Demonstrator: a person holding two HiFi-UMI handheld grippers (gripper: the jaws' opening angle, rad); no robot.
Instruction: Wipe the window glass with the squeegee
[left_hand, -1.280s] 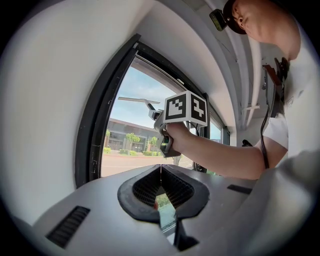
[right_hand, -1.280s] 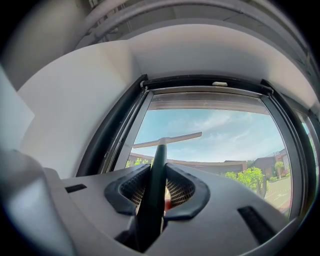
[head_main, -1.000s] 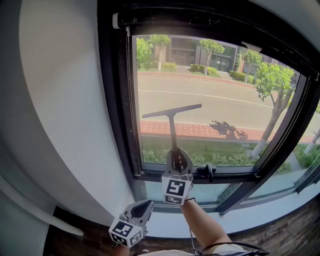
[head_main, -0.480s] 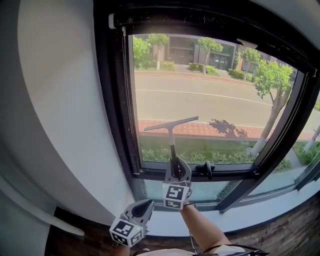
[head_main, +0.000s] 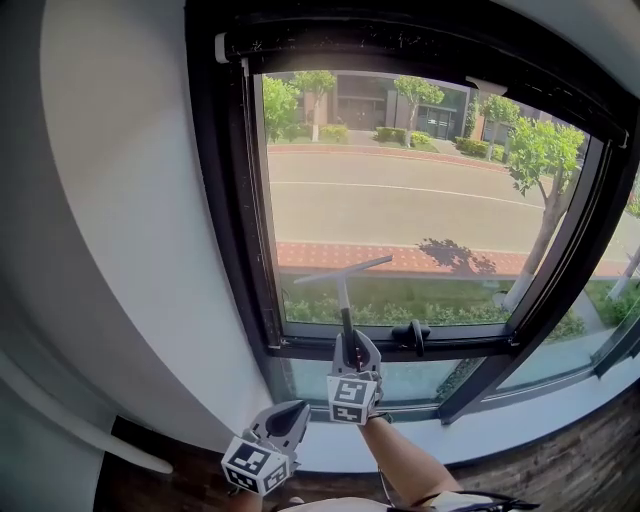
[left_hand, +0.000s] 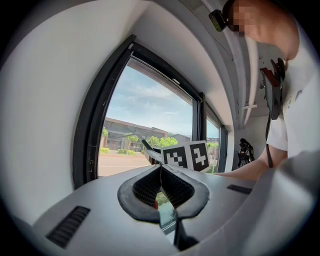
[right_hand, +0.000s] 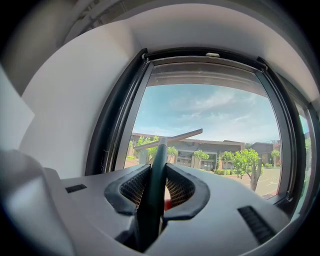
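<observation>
Head view shows the right gripper (head_main: 350, 340) held up before the lower window frame (head_main: 460, 346), with its fingers pinching the dark handle of the squeegee (head_main: 345, 300). The squeegee stands upright, and its blade is tilted across the low left part of the window glass (head_main: 420, 190). The left gripper (head_main: 290, 412) hangs nearer and lower, to the left of the right one. Its fingers are pressed together, with nothing between them.

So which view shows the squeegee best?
The head view: the whole squeegee, blade to handle, against the window glass. The right gripper view shows its handle clamped in the tongs, blade foreshortened; the left gripper view catches only a sliver.
</observation>
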